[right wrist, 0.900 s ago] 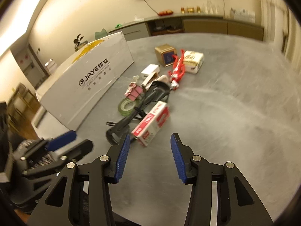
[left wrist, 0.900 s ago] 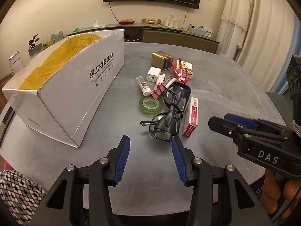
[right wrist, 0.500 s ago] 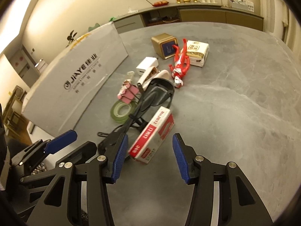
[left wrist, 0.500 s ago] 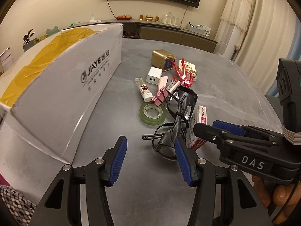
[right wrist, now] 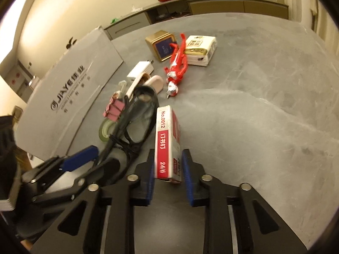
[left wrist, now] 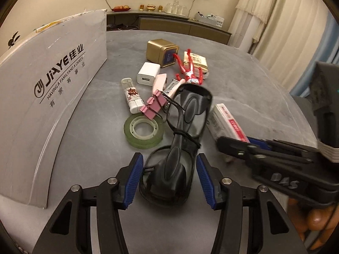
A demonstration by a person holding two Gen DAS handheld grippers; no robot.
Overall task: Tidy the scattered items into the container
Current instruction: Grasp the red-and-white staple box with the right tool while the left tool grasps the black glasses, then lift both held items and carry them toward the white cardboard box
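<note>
- Left gripper point(left wrist: 167, 178) open, blue pads either side of black glasses point(left wrist: 180, 146) – no contact.
- Right gripper point(right wrist: 167, 175) closing round red-white staples box point(right wrist: 167, 141); contact unclear.
- Cardboard box point(left wrist: 42, 97) on the left.

Black gripper frames, blue ribbed fingers point(left wrist: 133, 178), silver screws, embossed "DAS" lettering

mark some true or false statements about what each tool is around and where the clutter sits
1. The left tool straddles the black glasses. True.
2. The right tool is shut on the red toy figure. False: its jaws flank the red and white staples box, small gaps still showing.
3. The green tape roll lies on the table. True.
4. The gold tin sits inside the cardboard box. False: it is on the table.
</note>
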